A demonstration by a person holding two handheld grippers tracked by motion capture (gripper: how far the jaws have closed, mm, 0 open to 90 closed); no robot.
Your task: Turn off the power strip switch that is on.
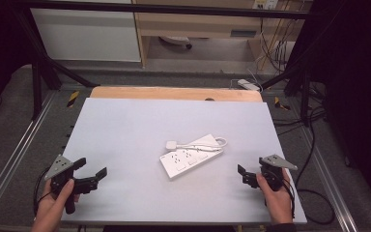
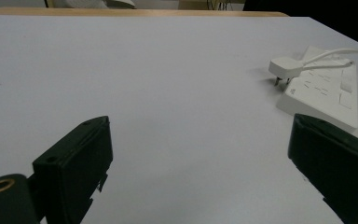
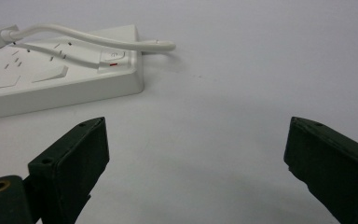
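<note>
With both my left gripper (image 1: 91, 170) and right gripper (image 1: 245, 173) spread wide and holding nothing, the power strip (image 1: 190, 157) lies mid-table between them with its plug (image 1: 172, 145) resting on it, so I judge the approach comes next.
</note>
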